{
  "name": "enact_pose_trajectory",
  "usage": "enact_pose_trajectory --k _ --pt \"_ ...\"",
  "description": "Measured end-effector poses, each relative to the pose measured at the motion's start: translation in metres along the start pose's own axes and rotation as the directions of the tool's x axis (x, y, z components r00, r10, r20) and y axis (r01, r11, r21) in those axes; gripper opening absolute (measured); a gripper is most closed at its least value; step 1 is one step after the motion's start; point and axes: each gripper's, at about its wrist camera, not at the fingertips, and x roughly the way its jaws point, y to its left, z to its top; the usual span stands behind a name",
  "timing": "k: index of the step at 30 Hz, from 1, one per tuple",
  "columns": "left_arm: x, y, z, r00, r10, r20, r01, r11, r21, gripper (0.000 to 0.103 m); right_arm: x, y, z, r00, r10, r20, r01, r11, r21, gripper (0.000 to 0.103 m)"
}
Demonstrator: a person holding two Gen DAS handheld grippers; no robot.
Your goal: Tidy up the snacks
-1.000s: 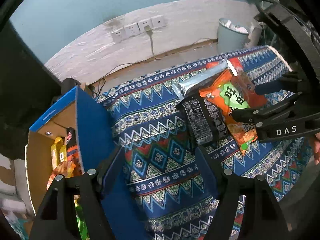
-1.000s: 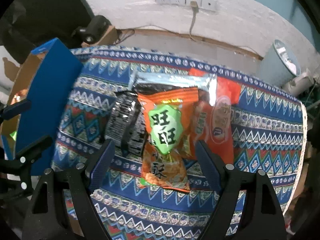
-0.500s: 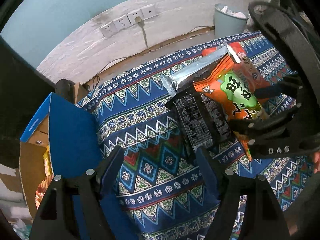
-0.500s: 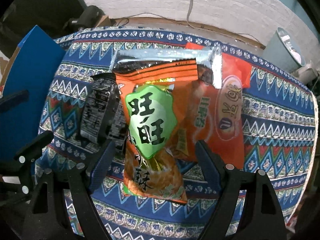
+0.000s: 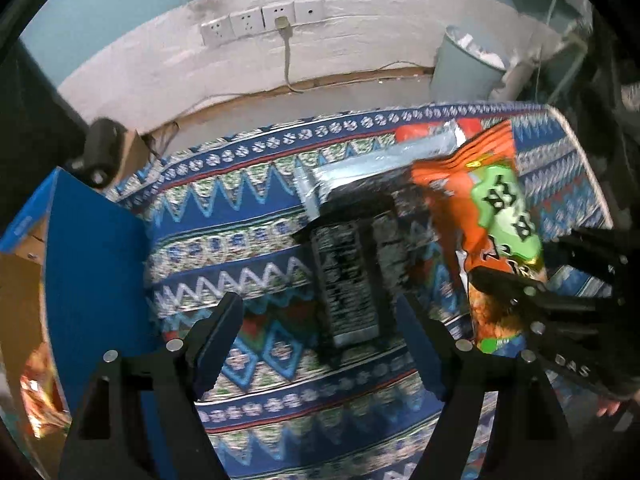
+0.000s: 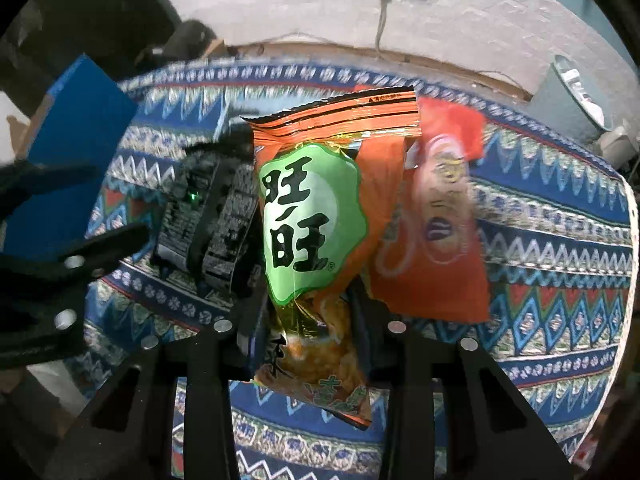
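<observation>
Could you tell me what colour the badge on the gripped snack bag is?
Green, on the orange snack bag; right wrist view.

wall [image 5: 360, 52] – white brick | sockets [image 5: 262, 20] | bin [image 5: 466, 66] – pale blue

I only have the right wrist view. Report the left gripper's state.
Observer: The left gripper is open, and nothing is between its fingers yet.
Operator: Tell me what it points at.
Observer: The black packet, which lies flat on the cloth just ahead.
Operator: Name what the orange bag hides from me.
Observer: Behind the orange bag, a silver packet juts out beyond the black one.
</observation>
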Motion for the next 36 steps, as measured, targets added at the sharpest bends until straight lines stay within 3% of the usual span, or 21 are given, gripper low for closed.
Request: enact_pose_trajectory --k 6,13,21,26,29,30,36 --pt "0.013 -0.008 0.010 0.998 -0.060 -0.030 0.057 0.994 -0.094 0.081 -0.021 -0.025 -0.002 0.999 -0.012 0.039 0.011 0.999 0.048 0.035" --pt "0.038 -0.012 0.016 0.993 -0.084 -0.086 0.069 0.985 -0.159 0.081 -0.024 -0.050 -0.002 0.999 -0.008 0.052 0.003 0.995 0.102 0.035" --pt "0.070 -0.009 0.010 0.987 -0.053 -0.153 0.026 0.985 -0.172 0.087 -0.021 -0.055 0.000 0.999 -0.004 0.052 -0.002 0.993 0.121 0.035" --pt "0.072 -0.018 0.011 0.991 -0.040 -0.130 0.023 0.991 -0.130 0.089 -0.022 -0.054 0.002 0.999 -0.001 0.053 -0.005 0.994 0.113 0.035" --pt "0.070 -0.023 0.010 0.995 -0.004 -0.100 -0.005 0.996 -0.093 0.077 -0.021 -0.052 0.002 0.999 -0.008 0.049 0.002 0.994 0.105 0.035" --pt "0.069 -0.025 0.009 0.996 0.003 -0.093 -0.010 0.997 -0.078 0.067 -0.020 -0.051 0.002 0.999 -0.009 0.048 0.004 0.994 0.105 0.035" --pt "0.058 -0.017 0.004 0.998 0.014 -0.067 -0.017 0.999 -0.046 0.064 -0.023 -0.050 0.001 0.999 -0.015 0.051 0.010 0.995 0.103 0.035"
